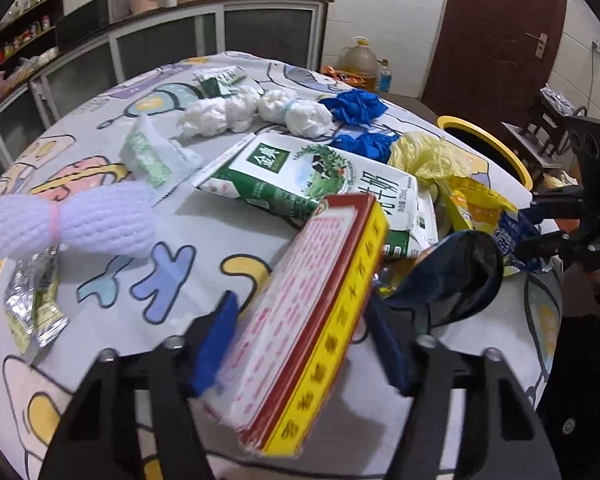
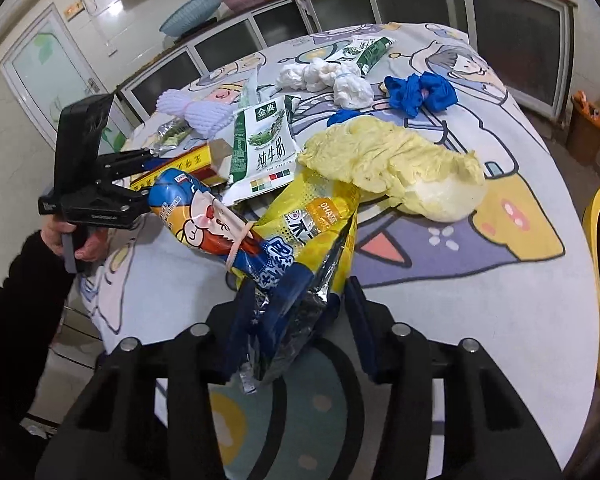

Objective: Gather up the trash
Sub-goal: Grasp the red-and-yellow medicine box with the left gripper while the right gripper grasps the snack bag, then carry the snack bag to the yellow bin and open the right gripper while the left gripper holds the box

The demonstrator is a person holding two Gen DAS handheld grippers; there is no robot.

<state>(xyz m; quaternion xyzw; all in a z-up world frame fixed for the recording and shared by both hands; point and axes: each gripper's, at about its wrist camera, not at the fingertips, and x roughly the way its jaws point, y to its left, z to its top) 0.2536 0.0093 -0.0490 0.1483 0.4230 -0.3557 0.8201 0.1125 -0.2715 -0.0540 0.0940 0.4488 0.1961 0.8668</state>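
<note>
Both claws are just gripping first pieces near the tabletop's near edge: left gripper (image 1: 300, 344) is clamping the box (image 1: 312, 312), right gripper (image 2: 296, 320) the wrapper (image 2: 300, 280). Everything else (carton (image 1: 300, 180), wads, bags) is still lying mid-table; bin (image 1: 488, 148) is waiting beyond the far edge.

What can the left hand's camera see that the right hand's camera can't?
Only the left camera shows the brown door, the oil jug and the left gripper shut on the red and yellow box. Only the right camera shows the blue basin and the right gripper pinching the yellow and blue bag. Both show the milk carton and blue gloves.
</note>
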